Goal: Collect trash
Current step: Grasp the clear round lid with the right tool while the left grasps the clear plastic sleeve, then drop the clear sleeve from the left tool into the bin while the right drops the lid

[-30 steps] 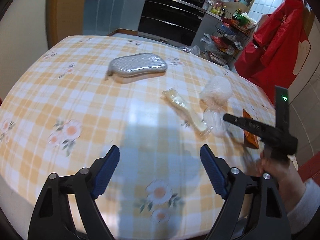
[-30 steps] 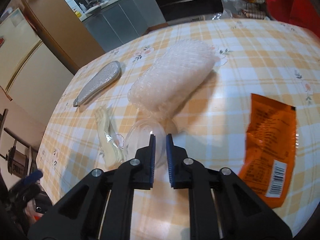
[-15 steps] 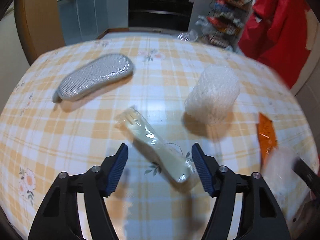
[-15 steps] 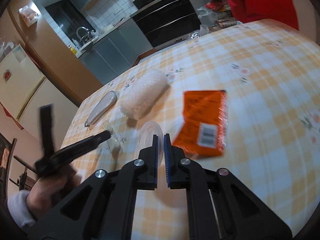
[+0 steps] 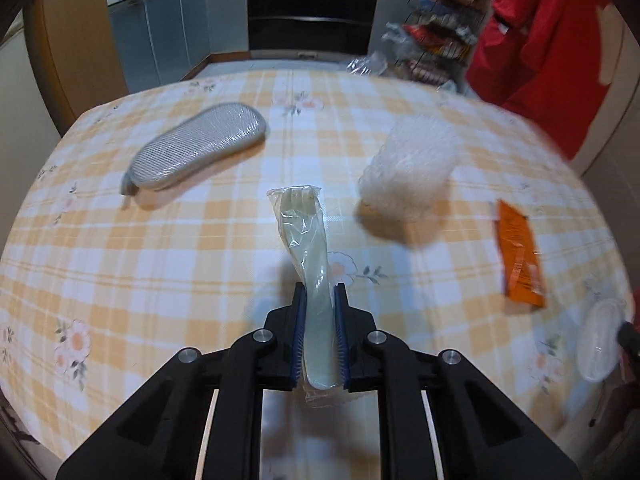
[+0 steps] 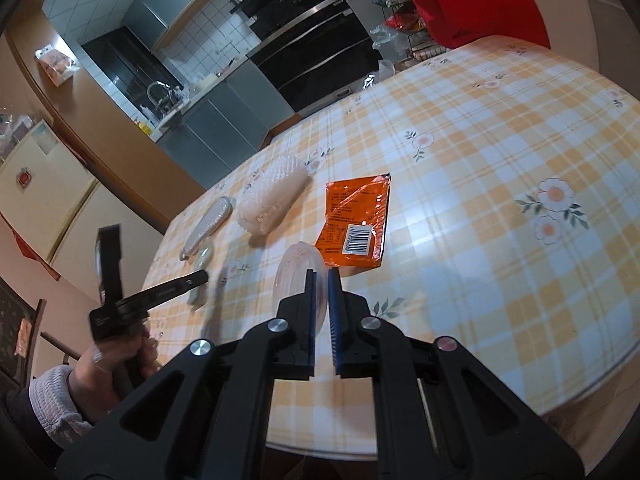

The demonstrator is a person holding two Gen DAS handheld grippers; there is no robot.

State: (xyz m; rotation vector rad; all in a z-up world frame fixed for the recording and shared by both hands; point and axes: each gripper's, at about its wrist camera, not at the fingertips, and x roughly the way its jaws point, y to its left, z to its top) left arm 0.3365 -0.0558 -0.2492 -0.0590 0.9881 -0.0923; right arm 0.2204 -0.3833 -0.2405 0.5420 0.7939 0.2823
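On the table (image 5: 160,264), my left gripper (image 5: 320,300) is closing on the wrapped fork (image 5: 308,248) and my right gripper (image 6: 320,280) pinches the lid (image 6: 296,276), leaving orange packet (image 6: 354,220), bubble wrap (image 5: 412,168) and grey pouch (image 5: 200,144) uncollected.

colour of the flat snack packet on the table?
Orange snack packet, white barcode label at one end. Clearest in the right wrist view.

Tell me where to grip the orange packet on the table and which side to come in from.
Take the orange packet by its barcode end, the short edge nearest the table's near rim, coming in low from that side. It lies flat on the tablecloth, so a finger probably has to slide under an edge. Both grippers are busy: the left gripper is closing on the wrapped fork, and the right gripper is clamped on the clear lid.
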